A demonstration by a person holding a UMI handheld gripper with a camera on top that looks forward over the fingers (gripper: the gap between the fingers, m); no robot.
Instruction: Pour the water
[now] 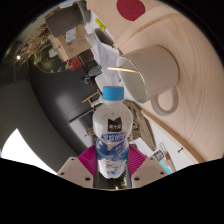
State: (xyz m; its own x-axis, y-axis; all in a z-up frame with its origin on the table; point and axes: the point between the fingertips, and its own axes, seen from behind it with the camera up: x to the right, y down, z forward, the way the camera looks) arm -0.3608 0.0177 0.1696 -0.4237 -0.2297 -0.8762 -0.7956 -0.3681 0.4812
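Gripping a clear plastic water bottle with a blue cap and blue-white label [112,128], the gripper [112,168] has both pink-padded fingers pressed against its sides, tilted toward a white ceramic mug [150,78] on the pale round wooden table [195,60]

We note a pale wooden desk [185,45] on the right, dark grey floor [50,115] on the left, and cluttered furniture [65,45] far off.
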